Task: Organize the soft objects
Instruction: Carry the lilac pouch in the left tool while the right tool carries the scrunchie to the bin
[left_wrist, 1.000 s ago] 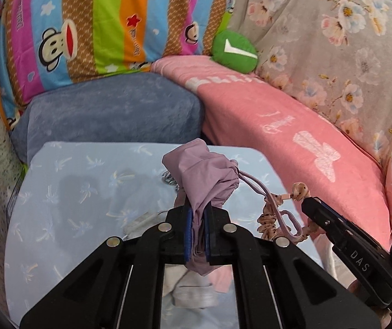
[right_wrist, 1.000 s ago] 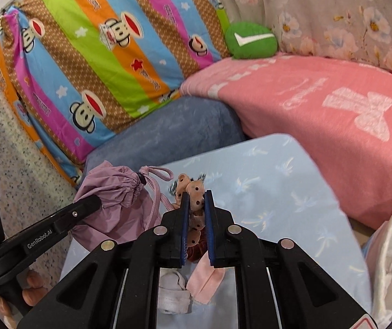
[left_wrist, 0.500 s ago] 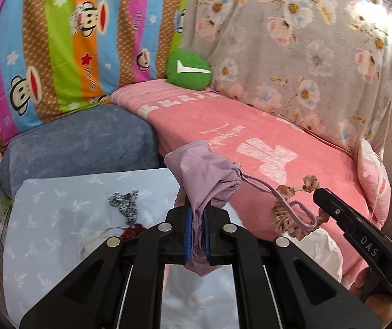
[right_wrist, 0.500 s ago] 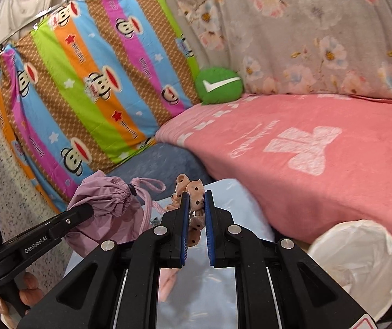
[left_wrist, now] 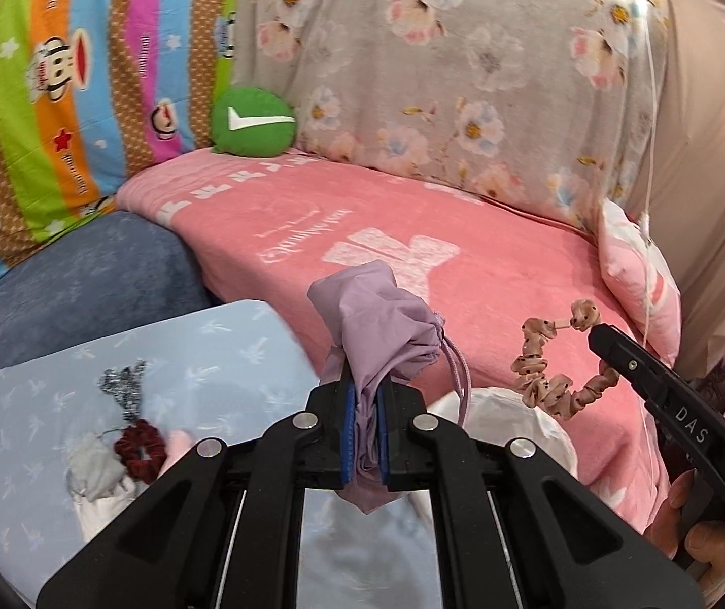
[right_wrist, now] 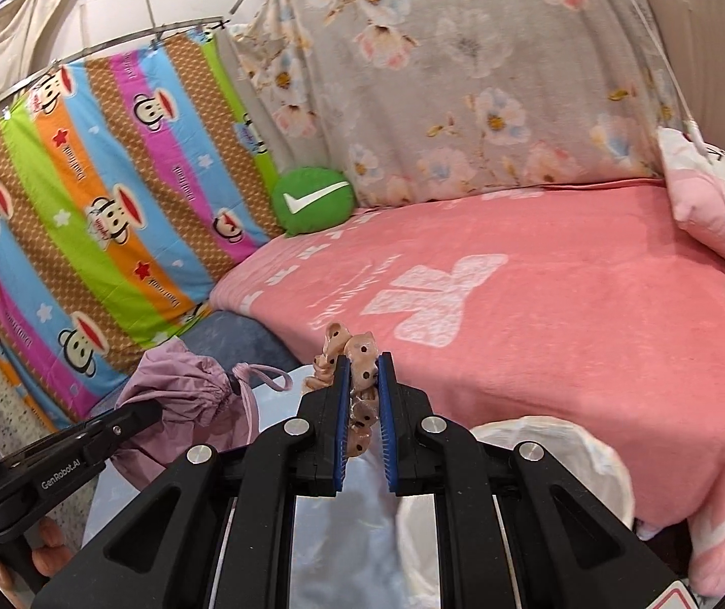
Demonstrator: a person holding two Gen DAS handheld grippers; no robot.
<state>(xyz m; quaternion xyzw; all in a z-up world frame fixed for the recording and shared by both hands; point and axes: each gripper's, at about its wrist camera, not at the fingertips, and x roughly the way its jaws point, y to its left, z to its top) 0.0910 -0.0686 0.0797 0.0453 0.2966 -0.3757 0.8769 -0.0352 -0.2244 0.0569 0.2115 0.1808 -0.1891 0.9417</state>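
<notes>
My left gripper [left_wrist: 362,396] is shut on a lilac drawstring pouch [left_wrist: 377,325], whose cord loop hangs to its right. The pouch [right_wrist: 184,401] also shows at the lower left of the right wrist view, clamped by the left gripper's finger. My right gripper [right_wrist: 362,380] is shut on a peach dotted scrunchie [right_wrist: 359,355]. In the left wrist view that scrunchie [left_wrist: 550,380] dangles from the right gripper's tip at the right. Both are held in the air over a white-lined bin [right_wrist: 565,446], beside the pink bed.
A light blue pillow [left_wrist: 220,350] carries a grey scrunchie [left_wrist: 124,380], a dark red scrunchie [left_wrist: 139,449] and a white cloth [left_wrist: 93,472]. Behind lie a blue-grey cushion [left_wrist: 83,274], a pink blanket [right_wrist: 540,314], a green check-mark cushion [right_wrist: 311,198] and a pink pillow [right_wrist: 712,203].
Both grippers have swung right and risen with their loads, away from the blue pillow toward the pink bed and white bin. The grips have not changed.
</notes>
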